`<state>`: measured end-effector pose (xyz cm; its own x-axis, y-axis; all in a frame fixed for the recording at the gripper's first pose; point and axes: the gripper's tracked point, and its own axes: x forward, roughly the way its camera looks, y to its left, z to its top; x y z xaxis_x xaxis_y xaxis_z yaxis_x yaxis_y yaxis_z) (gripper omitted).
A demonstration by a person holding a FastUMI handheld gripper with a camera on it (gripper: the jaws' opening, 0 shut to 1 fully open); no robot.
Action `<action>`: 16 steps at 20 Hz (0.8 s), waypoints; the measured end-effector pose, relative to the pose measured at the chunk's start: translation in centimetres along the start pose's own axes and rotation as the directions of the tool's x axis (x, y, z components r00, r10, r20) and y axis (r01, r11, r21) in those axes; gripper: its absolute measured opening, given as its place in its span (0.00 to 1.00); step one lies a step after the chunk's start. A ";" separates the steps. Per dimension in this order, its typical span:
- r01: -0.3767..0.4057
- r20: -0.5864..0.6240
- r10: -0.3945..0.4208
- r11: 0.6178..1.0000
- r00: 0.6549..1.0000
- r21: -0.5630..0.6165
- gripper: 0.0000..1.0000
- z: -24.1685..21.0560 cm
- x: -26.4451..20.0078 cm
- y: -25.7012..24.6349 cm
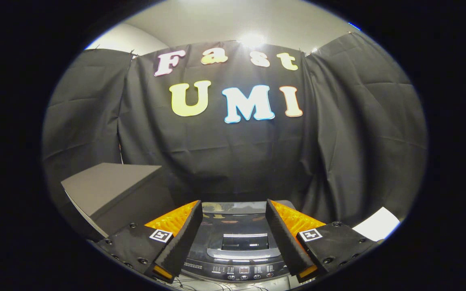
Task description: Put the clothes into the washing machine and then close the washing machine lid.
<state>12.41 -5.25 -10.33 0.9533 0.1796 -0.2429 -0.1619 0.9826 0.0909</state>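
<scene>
Hovering level above the closed washing machine, the gripper holds its jaws wide and empty.

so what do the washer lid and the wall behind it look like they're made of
Washer lid: looks like dark glossy glass or smooth plastic, since it mirrors lights and shapes; which one I can't tell. Wall: matte black woven cloth, shown by its creases, folds and hanging seams. The open claw hovers above the closed lid, holding nothing.
</scene>
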 end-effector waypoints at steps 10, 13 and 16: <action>0.024 0.146 -0.019 0.999 0.989 -0.036 0.97 6.1 -8.4 0.4; 0.027 0.168 -0.021 0.999 0.986 -0.036 0.97 6.8 -10.3 0.6; 0.031 0.190 -0.023 0.999 0.982 -0.038 0.97 7.2 -11.8 0.8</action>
<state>2.87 -6.89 -0.43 0.9878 0.1446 -0.0575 -0.1421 0.9888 0.0461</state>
